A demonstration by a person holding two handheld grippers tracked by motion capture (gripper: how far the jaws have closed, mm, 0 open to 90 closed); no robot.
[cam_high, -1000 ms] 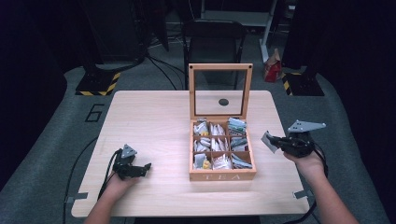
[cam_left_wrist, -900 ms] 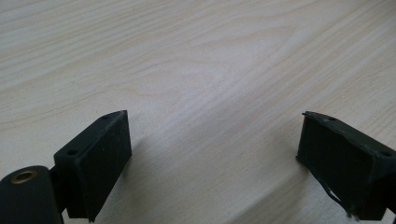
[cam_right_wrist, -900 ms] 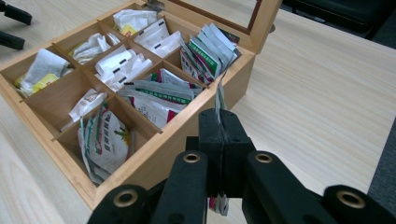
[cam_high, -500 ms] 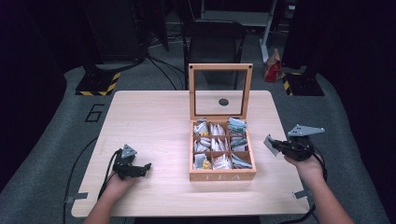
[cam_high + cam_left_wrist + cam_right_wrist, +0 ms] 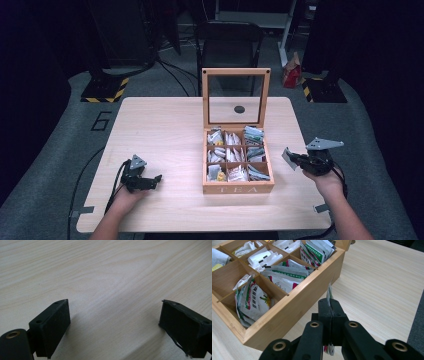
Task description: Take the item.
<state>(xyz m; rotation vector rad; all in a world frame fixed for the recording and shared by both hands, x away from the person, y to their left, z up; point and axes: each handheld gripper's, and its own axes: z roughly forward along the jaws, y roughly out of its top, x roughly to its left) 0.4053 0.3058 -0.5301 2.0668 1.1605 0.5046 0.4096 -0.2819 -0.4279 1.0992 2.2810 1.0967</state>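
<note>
One sachet (image 5: 329, 293) out, pinched in right gripper (image 5: 329, 312) – tea box (image 5: 294, 312) to its left; left gripper (image 5: 115, 322) wide, idle – setdown left

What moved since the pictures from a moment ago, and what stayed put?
The right gripper, shut on a thin tea packet, has sunk a little toward the pale wooden table, beside the open wooden tea box with a glass lid. Nothing was picked up or let go. The left gripper stayed resting on the table with its jaws open, and the box and its packets did not move.
</note>
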